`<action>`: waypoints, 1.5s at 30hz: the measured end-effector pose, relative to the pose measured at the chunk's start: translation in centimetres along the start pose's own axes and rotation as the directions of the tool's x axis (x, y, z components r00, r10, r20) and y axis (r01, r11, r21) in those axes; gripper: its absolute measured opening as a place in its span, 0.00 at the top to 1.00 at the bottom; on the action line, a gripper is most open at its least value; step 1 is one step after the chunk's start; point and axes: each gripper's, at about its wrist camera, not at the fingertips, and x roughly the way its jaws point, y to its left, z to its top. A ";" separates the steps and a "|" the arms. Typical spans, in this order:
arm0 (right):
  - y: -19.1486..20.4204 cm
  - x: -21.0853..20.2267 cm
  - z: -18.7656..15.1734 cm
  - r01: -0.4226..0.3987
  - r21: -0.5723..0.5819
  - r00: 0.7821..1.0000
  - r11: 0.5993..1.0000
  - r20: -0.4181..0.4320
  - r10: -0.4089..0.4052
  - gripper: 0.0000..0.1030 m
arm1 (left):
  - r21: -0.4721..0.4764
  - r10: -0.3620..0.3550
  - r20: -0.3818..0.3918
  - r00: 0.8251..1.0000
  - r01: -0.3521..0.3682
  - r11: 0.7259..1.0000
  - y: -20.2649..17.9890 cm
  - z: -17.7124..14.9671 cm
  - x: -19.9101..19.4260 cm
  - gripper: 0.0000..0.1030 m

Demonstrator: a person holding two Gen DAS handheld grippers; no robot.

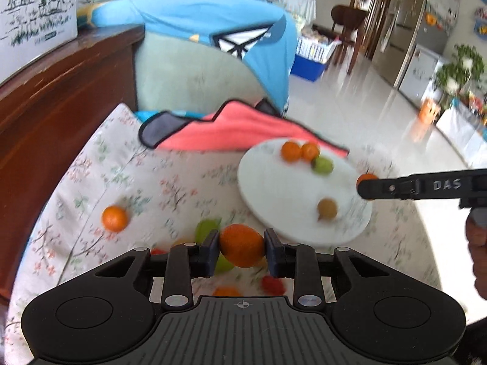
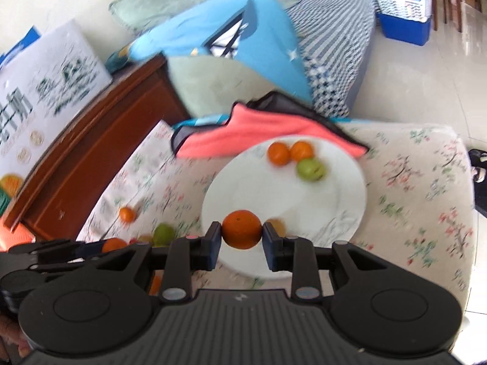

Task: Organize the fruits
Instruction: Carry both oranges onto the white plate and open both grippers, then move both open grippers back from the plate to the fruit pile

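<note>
A white plate [image 1: 289, 213] lies on the floral cloth; it also shows in the right wrist view [image 2: 243, 182]. On it are two small oranges [image 2: 289, 152], a green fruit [image 2: 310, 168] and a brownish fruit [image 1: 327, 209]. My left gripper [image 1: 242, 251] is shut on an orange [image 1: 242, 245] above loose fruit left of the plate. My right gripper [image 2: 241, 234] is shut on an orange [image 2: 241, 229] over the plate's near edge. In the left wrist view the right gripper [image 1: 366, 184] reaches in from the right.
Loose on the cloth are an orange [image 1: 114, 219], green fruits [image 1: 205, 229] and red fruit [image 1: 272, 284]. A pink towel [image 1: 228, 133] lies behind the plate. A wooden cabinet [image 1: 61, 106] with a carton [image 1: 33, 12] stands left. Blue bedding [image 2: 228, 36] lies behind.
</note>
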 end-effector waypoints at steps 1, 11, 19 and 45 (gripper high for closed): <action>-0.4 0.0 0.3 0.007 0.012 1.000 1.000 0.006 -0.007 0.71 | -0.008 -0.009 0.008 1.000 0.009 1.000 -0.3 0.4 0.2 0.72; -4.0 1.5 1.0 0.065 0.140 0.998 0.988 -0.017 -0.063 0.71 | -0.021 -0.035 -0.005 0.999 0.035 0.999 -3.3 2.1 4.7 0.72; -4.8 2.7 0.7 0.084 0.172 0.996 0.981 -0.048 -0.077 0.71 | -0.038 -0.016 -0.032 0.999 0.015 0.999 -4.2 2.2 7.1 0.72; -4.5 3.2 0.9 0.039 0.186 0.999 0.982 -0.021 -0.036 0.69 | -0.067 0.080 -0.029 0.996 -0.082 0.994 -3.9 3.6 6.4 0.36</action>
